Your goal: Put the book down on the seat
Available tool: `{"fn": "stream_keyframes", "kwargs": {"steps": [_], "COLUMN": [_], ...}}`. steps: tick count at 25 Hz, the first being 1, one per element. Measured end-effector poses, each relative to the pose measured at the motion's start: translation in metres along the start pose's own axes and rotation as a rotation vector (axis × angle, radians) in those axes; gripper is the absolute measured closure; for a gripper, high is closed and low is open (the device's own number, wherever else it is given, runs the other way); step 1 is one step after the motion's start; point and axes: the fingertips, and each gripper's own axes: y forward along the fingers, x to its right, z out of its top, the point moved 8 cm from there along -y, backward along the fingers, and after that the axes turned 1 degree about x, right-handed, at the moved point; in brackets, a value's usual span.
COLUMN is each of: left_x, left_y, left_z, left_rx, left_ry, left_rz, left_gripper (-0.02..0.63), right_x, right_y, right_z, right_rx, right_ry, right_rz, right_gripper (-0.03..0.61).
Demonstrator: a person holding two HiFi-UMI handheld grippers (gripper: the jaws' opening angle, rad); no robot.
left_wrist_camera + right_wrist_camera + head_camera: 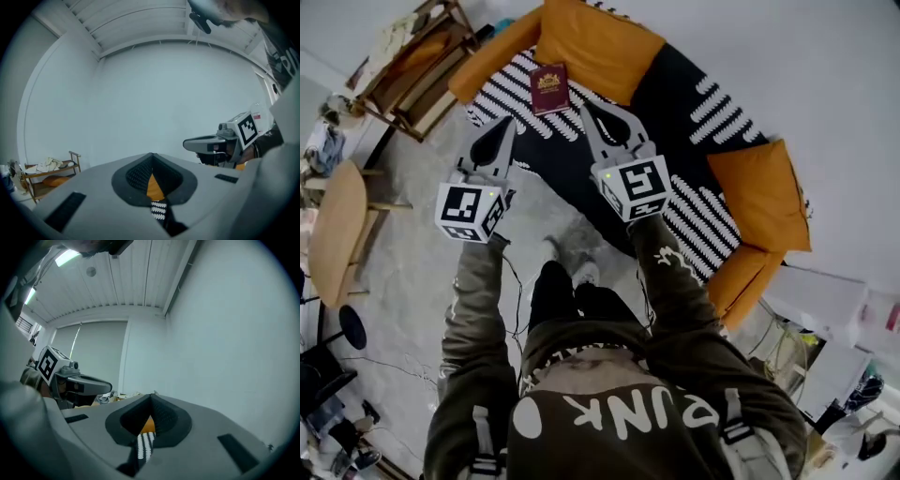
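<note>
Book (549, 88) lies flat on the striped seat (514, 82) of the sofa, cover up, just beside the orange back cushion (598, 45) — nothing touches it. Left tongs (506, 127) and right tongs (587, 111) are both clenched, pads together, nothing between them — side by side, pointing level, tips towards the sofa. In the head view the right tip sits nearer the book, well apart from it.
</note>
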Motion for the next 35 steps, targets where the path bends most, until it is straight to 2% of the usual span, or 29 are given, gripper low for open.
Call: {"fn": "stream_keyframes", "kwargs": {"steps": [7, 14, 25, 30, 35], "left_x": [0.025, 0.060, 0.083, 0.101, 0.124], "left_y": [-0.049, -0.105, -0.272, -0.332, -0.372], "left_z": [0.048, 0.078, 0.093, 0.100, 0.108], "left_rx": [0.046, 0.070, 0.124, 0.128, 0.136], "left_ry": [0.029, 0.068, 0.073, 0.064, 0.076], "left_rz": [0.008, 0.016, -0.022, -0.032, -0.033], "left_gripper": [0.609, 0.610, 0.609, 0.609, 0.611], "right_x": [-0.035, -0.071, -0.225, -0.273, -0.299], "right_y": [-0.044, -0.096, -0.179, -0.221, -0.261], "right_z": [0.052, 0.080, 0.121, 0.133, 0.142], "right_rx": [0.049, 0.085, 0.111, 0.103, 0.108], "right_ry": [-0.015, -0.036, -0.088, -0.081, -0.081], "right_rz": [0.003, 0.015, -0.016, -0.040, -0.057], "right_gripper": [0.568, 0.568, 0.568, 0.568, 0.568]}}
